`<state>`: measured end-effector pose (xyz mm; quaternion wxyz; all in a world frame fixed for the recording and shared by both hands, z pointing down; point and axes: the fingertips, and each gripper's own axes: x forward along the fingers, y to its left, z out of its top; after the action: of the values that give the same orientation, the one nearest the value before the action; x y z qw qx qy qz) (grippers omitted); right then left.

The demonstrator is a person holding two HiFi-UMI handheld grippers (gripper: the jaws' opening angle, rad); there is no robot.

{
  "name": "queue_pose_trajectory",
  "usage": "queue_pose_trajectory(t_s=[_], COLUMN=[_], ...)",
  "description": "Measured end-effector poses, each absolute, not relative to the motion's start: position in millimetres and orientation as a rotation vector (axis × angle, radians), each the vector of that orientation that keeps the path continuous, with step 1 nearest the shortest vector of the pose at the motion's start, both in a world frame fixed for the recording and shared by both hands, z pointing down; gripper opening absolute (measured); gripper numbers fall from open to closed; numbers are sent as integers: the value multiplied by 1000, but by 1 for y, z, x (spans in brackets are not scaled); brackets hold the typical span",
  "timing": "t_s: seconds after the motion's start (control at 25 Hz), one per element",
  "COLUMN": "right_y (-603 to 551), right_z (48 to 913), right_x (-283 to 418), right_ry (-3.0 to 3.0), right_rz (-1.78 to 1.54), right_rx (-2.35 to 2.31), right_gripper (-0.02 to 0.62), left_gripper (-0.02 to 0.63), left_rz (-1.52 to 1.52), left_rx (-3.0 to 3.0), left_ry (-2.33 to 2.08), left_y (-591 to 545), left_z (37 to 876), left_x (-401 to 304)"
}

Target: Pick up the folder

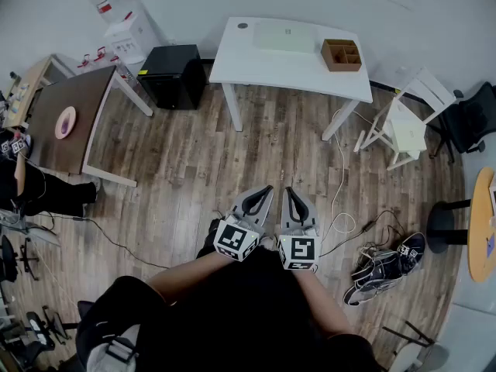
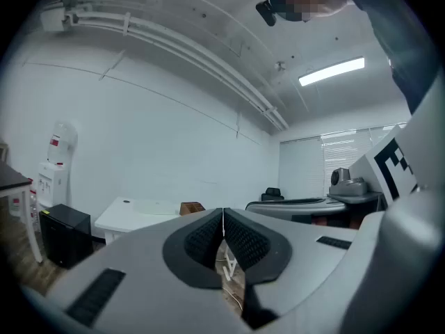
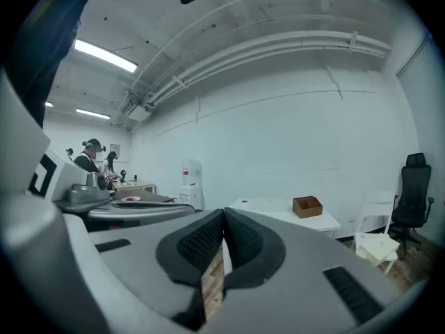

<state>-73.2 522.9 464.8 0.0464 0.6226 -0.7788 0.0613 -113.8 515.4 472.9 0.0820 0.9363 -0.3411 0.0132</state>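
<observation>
No word, brand or number can be read in any view. The marker cube (image 1: 236, 240) on the left gripper (image 1: 268, 189) and the one on the right gripper (image 1: 289, 191) show only black-and-white square patterns, not letters. Far ahead of both grippers and to their left, the water dispenser (image 1: 116, 14) bears a red label (image 1: 105, 8) too small to read.

Room with a wood-plank floor (image 1: 194, 161) and plain white walls (image 3: 292, 110). A white table (image 1: 263, 68) stands by the far wall, with a small brown wooden box (image 1: 342, 54) at its right end. Left of it are a black cabinet (image 1: 174, 76), a white water dispenser (image 1: 116, 14) and a dark brown table (image 1: 77, 91). To the right stand a white chair (image 1: 407, 122) and a black office chair (image 1: 474, 118). Strip lights (image 2: 332, 72) glow overhead and blinds (image 2: 344, 148) cover a window.
</observation>
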Motion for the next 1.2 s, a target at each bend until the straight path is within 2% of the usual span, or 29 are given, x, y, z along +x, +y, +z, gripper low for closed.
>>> queue_pose_trajectory(t_s=[0.6,0.96,1.2], right_y=[484,355,235], right_z=[485,517,503], right_x=[6,51,32], right_ry=[-2395,-2290,-2344], right_rz=[286,355,374], right_rx=[2040,2025,1916], right_gripper=[35,36,37], left_gripper=[17,15,15], left_rz=[106,106,153], left_rx=[2813,2769,2730], left_ry=[-873,-840,-824], left_y=[470,331,215], left_z=[496,516,517], left_x=[-42,-4,-3])
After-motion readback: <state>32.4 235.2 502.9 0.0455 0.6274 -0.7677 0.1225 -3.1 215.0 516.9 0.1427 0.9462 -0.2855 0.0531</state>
